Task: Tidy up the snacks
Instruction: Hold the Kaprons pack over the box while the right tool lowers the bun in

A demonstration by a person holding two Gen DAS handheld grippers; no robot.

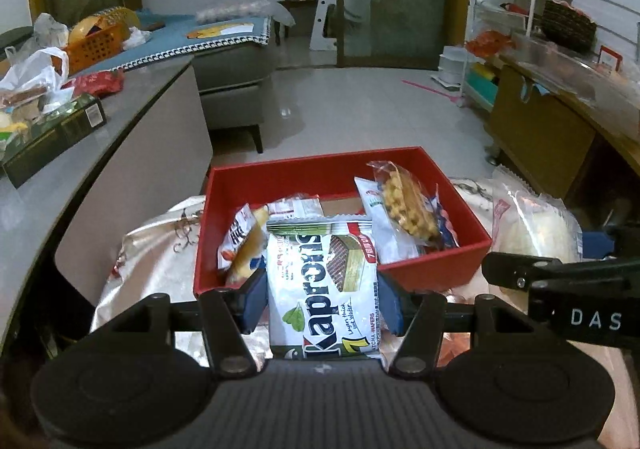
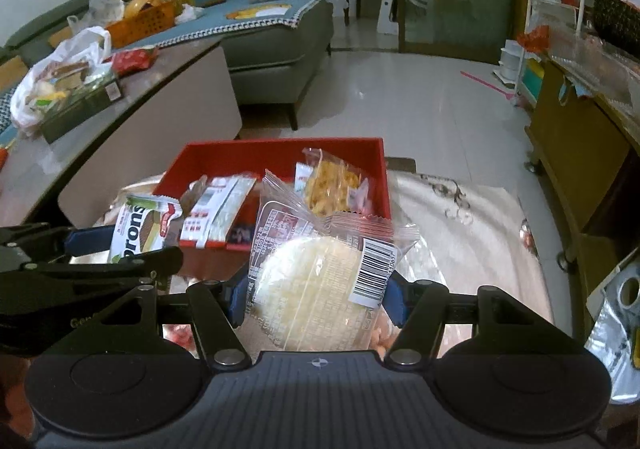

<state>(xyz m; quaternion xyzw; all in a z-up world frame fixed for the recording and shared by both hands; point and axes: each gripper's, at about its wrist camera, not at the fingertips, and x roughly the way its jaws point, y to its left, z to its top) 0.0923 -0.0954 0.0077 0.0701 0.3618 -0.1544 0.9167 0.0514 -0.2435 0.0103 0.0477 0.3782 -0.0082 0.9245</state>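
My left gripper (image 1: 322, 297) is shut on a white and green Kaprons wafer pack (image 1: 324, 289), held at the near edge of a red box (image 1: 440, 273). The box holds several packets, among them a waffle snack (image 1: 404, 205). My right gripper (image 2: 316, 297) is shut on a clear pack with a round pale cake (image 2: 308, 293), held at the near right side of the red box (image 2: 276, 155). The wafer pack (image 2: 138, 229) and the left gripper's fingers (image 2: 86, 239) show at the left of the right wrist view. The cake pack (image 1: 536, 225) shows at the right of the left wrist view.
The box sits on a shiny patterned cloth (image 2: 460, 217). A grey table (image 1: 80, 169) at the left carries a dark box (image 1: 52, 137) and a plastic bag of snacks (image 1: 32, 85). A wooden cabinet (image 1: 540, 133) stands at the right. A sofa (image 1: 236, 61) stands behind.
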